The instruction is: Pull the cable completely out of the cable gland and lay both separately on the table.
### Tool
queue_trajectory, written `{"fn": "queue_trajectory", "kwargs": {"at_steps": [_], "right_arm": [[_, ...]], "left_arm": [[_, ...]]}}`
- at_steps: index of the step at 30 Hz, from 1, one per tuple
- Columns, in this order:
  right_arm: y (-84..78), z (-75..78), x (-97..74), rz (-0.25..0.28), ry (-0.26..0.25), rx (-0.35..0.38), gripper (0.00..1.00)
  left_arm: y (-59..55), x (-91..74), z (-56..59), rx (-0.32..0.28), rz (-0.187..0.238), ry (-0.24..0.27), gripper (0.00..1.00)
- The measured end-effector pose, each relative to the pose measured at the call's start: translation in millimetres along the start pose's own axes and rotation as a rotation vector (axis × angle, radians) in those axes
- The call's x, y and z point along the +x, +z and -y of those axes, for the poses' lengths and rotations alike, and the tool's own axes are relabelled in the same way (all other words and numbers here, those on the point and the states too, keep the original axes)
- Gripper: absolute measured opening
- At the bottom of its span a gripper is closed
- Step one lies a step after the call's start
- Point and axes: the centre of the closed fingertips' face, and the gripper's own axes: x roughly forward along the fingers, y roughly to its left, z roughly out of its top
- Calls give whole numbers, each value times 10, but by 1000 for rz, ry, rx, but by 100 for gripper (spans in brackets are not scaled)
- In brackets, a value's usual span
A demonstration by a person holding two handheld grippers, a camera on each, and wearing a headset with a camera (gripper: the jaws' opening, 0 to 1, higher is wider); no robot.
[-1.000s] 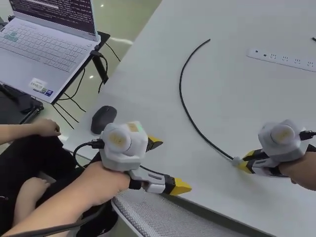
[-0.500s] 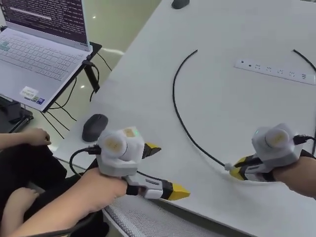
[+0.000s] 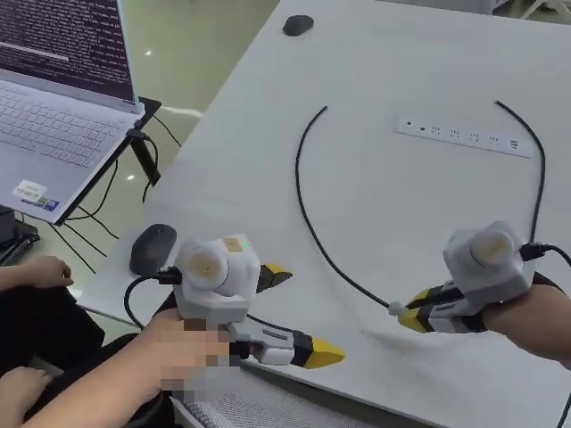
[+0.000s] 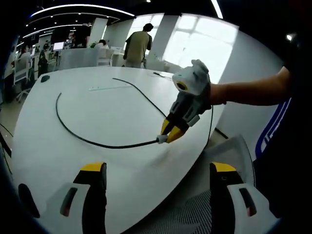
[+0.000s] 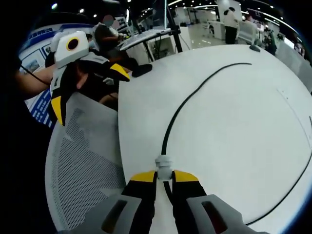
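**Gland held; cable runs off toward 10 o'clock**

The cable gland (image 3: 393,308) sits near the front edge of the desk (image 3: 401,205), pinched in the right tool (image 3: 409,318). The cable (image 3: 303,201) leaves it toward 10 o'clock, then arcs to 12. The left tool (image 3: 312,314), spread and empty, hovers at the gland's 9 o'clock, nearest the cable.

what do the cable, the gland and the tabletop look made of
The cable: black, matte rubber or plastic jacket; it lies in a loose curve. The cable gland, in the right gripper: white plastic, probably; ridged, dull. The table: smooth white laminate, perhaps; it shows a soft sheen.
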Motion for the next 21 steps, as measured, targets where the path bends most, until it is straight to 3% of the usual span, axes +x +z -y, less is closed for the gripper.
{"fn": "queue_trajectory", "kwargs": {"at_steps": [14,21], "right_arm": [[102,-257,-226,39,20,-27,6],[100,-348,-308,34,28,-53,6]], "left_arm": [[215,183,186,65,9,-63,86],[292,262,290,111,21,-105,84]]}}
